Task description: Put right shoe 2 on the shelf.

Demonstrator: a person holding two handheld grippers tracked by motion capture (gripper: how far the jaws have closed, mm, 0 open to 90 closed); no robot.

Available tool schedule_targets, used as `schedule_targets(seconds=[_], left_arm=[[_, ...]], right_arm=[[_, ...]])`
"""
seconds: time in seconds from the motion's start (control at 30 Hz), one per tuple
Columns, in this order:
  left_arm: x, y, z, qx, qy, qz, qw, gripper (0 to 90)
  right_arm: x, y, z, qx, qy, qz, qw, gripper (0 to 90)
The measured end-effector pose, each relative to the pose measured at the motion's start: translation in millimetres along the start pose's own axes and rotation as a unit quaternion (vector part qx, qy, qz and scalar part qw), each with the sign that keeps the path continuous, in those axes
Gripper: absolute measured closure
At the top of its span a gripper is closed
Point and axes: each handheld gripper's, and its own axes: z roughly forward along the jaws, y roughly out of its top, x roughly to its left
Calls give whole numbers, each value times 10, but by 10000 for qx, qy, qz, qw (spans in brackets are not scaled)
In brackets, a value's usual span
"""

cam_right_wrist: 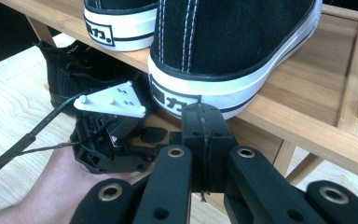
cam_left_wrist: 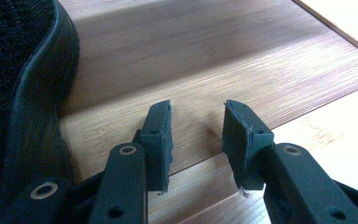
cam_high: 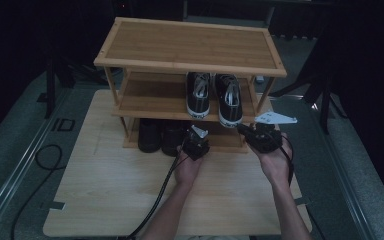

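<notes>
Right up against the wooden shoe rack (cam_high: 190, 47) with both grippers, low at the front edge. Left gripper (cam_high: 196, 142) parked at the bottom shelf (cam_left_wrist: 205, 79), jaws spread fairly wide with nothing between them, just bare bamboo grain showing through the gap. Sitting just beside a black mesh shoe (cam_left_wrist: 23, 93) on that bottom shelf, close but not visibly touching. Second dark shoe (cam_high: 149, 135) next to it, further left in the high view.

Right gripper (cam_high: 260, 135) pinched fully closed, pads pressed together on nothing, tip just under the heel of the right black canvas sneaker (cam_right_wrist: 233, 42). Can't tell if actually touching the white sole. Sneaker resting on the middle shelf (cam_right_wrist: 307, 93), heel hanging a bit over the front edge, paired with the left canvas sneaker (cam_right_wrist: 121, 18) just beside it.

Writing-wise: black heel patch on each white rubber sole, with what looks like two white Chinese characters; second one reads like 力, first too chunky to make out. Also "ID" marked on the grey floor (cam_high: 10, 135) left of the table (cam_high: 105, 200).
</notes>
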Motion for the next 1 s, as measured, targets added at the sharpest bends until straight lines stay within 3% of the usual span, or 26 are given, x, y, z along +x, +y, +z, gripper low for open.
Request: schedule_targets(seconds=[0.63, 1.0], left_arm=[[5, 0, -4, 23, -1, 18, 10000, 628], [5, 0, -4, 24, 2, 22, 10000, 628]], right_arm=[[57, 132, 179, 127, 227, -207, 9994, 900], [19, 156, 246, 159, 239, -180, 9994, 900]])
